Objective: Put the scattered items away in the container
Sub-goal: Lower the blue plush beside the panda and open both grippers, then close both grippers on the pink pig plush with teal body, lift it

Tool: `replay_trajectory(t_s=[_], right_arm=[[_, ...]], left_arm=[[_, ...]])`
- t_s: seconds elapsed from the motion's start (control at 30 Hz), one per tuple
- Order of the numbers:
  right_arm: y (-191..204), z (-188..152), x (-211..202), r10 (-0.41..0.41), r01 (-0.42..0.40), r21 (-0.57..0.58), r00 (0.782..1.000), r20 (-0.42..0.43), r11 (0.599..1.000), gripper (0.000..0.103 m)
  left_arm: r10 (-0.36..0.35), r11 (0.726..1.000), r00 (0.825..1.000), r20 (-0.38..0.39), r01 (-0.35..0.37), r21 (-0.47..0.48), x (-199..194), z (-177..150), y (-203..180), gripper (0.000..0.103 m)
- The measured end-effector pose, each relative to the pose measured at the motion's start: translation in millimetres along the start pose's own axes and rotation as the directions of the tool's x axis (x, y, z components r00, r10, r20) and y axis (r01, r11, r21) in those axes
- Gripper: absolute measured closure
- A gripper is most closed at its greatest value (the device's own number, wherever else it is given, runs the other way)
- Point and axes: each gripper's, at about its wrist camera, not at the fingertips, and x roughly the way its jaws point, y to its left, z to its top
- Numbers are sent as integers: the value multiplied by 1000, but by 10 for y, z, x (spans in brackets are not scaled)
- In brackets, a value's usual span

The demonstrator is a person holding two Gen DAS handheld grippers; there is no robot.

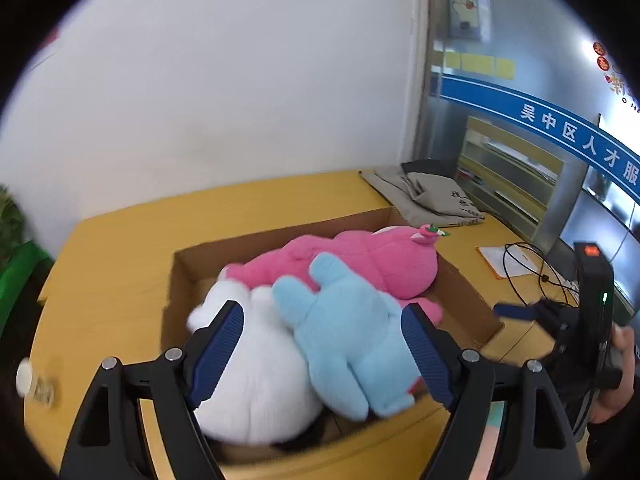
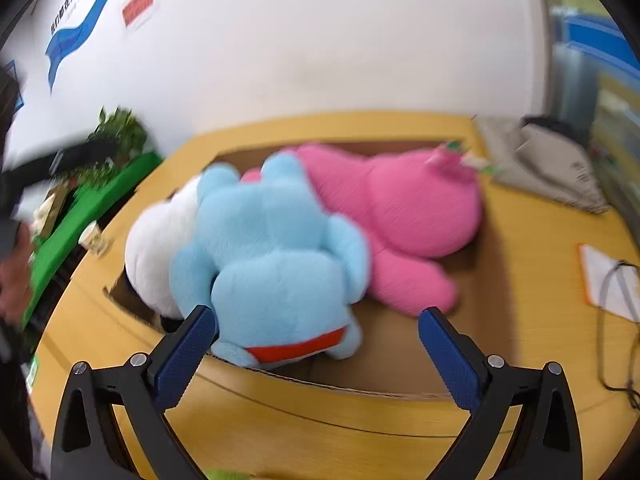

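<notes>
A shallow cardboard box [image 1: 472, 300] [image 2: 400, 364] lies on the yellow table. Inside it lie a pink plush [image 1: 360, 260] [image 2: 408, 208], a light blue plush [image 1: 348, 332] [image 2: 264, 248] and a white plush [image 1: 256, 376] [image 2: 156, 240]. My left gripper [image 1: 322, 344] is open and empty, its fingers spread over the white and blue plushes at the box's near side. My right gripper [image 2: 318, 340] is open and empty, just in front of the blue plush, above the box's near edge. The right gripper also shows in the left wrist view [image 1: 516, 312].
A grey cloth bag [image 1: 428, 196] [image 2: 552, 164] lies at the table's far right corner. Papers and black cables [image 1: 516, 264] [image 2: 612, 280] lie to the right of the box. A paper cup [image 1: 32, 380] [image 2: 94, 236] stands on the left. A green stand with a plant [image 2: 96, 184] borders the table's left edge.
</notes>
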Motion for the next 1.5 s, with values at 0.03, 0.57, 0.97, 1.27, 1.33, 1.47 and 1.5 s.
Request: replay_trajectory(t_s=[0.03,0.57,0.97,1.27,1.33,1.47,1.5], right_arm=[[18,57,-55,-23,23,-6,1000,14,1000,0],[568,-501,-983,-184,192,-160,981,67,968,0],[271,-979,-1236,-77,79,-251,997,18,965,0],[12,-1254,-696,-11,-7,-269,998,-64,963,1],[-93,-1219,-589,-13,-6,-218,996,-86,976,2],[-118,-1322,-433,11,-38,-175,988,-151,984,9],[-105,-1358,-460,14,-37,-156,990,-143,987,9]], left_arm=[[15,1000,1000,-7,-15,-26,-76,-93,-26,22],[-99,985,995,-6,97,-144,-841,-1030,-705,22],[-245,938,967,-69,218,-270,-716,-1360,-692,22],[-275,930,952,-135,228,-290,-589,-1527,-751,22],[-269,929,952,-146,217,-299,-565,-1572,-734,22],[-268,924,947,-179,199,-327,-436,-1674,-678,22],[-272,920,944,-187,198,-337,-383,-1701,-667,22]])
